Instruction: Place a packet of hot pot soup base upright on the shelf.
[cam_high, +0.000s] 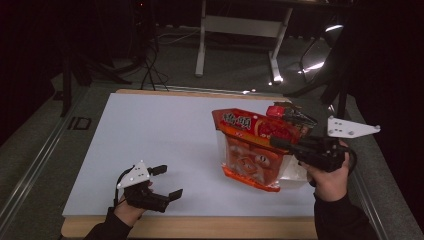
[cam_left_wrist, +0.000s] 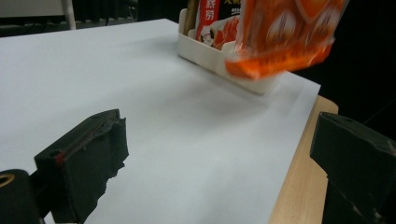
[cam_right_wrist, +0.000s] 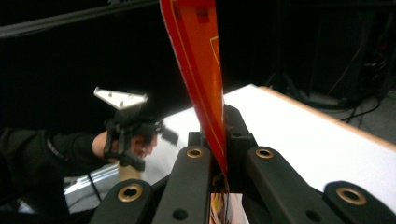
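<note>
An orange snack bag (cam_high: 252, 150) hangs upright just above the table's right side. My right gripper (cam_high: 276, 142) is shut on its upper right edge. In the right gripper view the bag's thin edge (cam_right_wrist: 198, 65) rises from between the two pressed black jaws (cam_right_wrist: 218, 140). Behind the bag's lower right corner stands a white tray (cam_high: 296, 172) holding other packets; the left gripper view shows this tray (cam_left_wrist: 205, 58) behind the lifted bag (cam_left_wrist: 285, 37). My left gripper (cam_high: 168, 181) rests near the table's front left edge, open with nothing between its fingers (cam_left_wrist: 88, 158).
A white sheet (cam_high: 160, 135) covers the table, with a wooden edge (cam_high: 200, 227) along the front. A red packet (cam_high: 279, 111) and a dark one stick out at the tray's far end. White desk legs (cam_high: 201, 45) and cables stand on the dark floor beyond.
</note>
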